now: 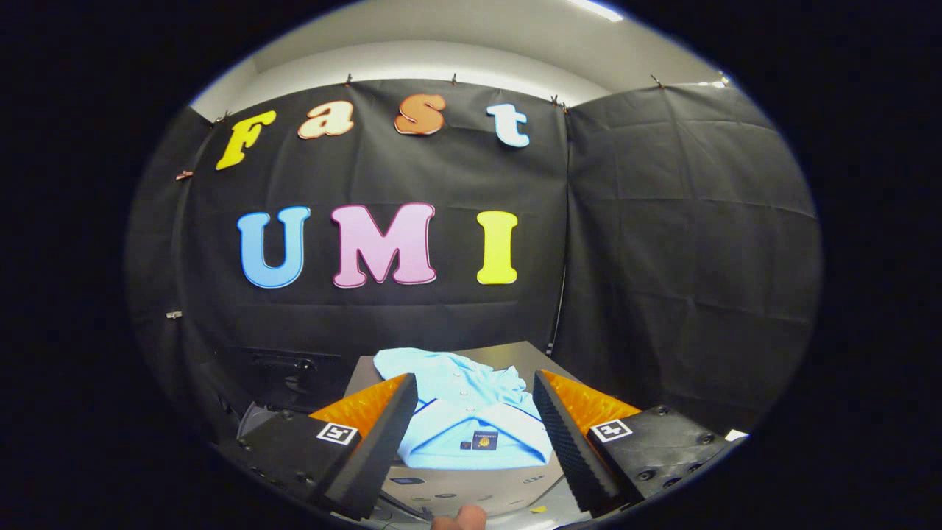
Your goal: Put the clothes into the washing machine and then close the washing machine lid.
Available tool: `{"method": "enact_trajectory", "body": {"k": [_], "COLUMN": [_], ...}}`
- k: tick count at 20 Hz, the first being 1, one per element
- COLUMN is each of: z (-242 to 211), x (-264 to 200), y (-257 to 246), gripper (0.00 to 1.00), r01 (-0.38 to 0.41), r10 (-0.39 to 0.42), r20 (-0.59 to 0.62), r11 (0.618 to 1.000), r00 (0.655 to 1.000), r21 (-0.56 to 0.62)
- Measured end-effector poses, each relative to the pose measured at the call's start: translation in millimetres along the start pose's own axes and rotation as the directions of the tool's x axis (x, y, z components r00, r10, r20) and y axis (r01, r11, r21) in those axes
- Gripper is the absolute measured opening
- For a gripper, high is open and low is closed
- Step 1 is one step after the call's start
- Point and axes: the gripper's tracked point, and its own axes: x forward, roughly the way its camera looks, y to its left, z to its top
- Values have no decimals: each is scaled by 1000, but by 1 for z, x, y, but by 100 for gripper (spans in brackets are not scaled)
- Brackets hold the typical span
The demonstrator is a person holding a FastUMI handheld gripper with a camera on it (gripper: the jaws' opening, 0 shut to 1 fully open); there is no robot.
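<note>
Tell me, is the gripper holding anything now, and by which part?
Nothing is held. The gripper is open, and the light blue shirt lies flat just ahead of its fingers, touched by neither.

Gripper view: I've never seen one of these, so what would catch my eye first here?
First the light blue polo shirt, lying folded on a grey surface, collar toward the camera, framed between the open jaws of the gripper, which touch nothing. Behind it hangs the booth's black cloth wall. A fingertip peeks in at the very bottom, below the shirt.
</note>
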Motion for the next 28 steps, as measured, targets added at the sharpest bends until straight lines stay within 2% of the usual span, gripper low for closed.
{"method": "enact_trajectory", "body": {"k": [2,4,6,8,10,11,15,16,17,18,19,21,23,25,27,28], "z": [1,-6,-26,-44,-52,-62,-121,-112,-117,-113,-118,-118,-113,-114,-94,-84], "x": [34,66,94,117,137,145,160,169,170,175,171,171,172,173,169,171], "y": [10,13,15,12,23,26,28,29,27,29,27,29,30,31,27,30], "gripper": [99,99,99,99,99,99,99,100,100,100,97,89,45,25,12,12], "r01": [-30,-28,-34,-12,-63,-67,-79,-73,-66,-79,-93,-92,-66,-67,-38,-26], "r10": [32,38,43,12,59,58,63,74,72,77,76,94,90,90,46,27], "r20": [-75,-149,-251,-348,-397,-428,-584,-521,-530,-493,-502,-485,-454,-424,-358,-329], "r11": [999,997,999,1000,998,998,997,997,997,997,996,995,995,995,999,1000], "r00": [997,988,967,937,916,902,810,851,845,867,861,869,887,901,933,944], "r21": [38,70,40,3,5,-6,-1,23,30,15,-9,27,68,70,29,8]}}
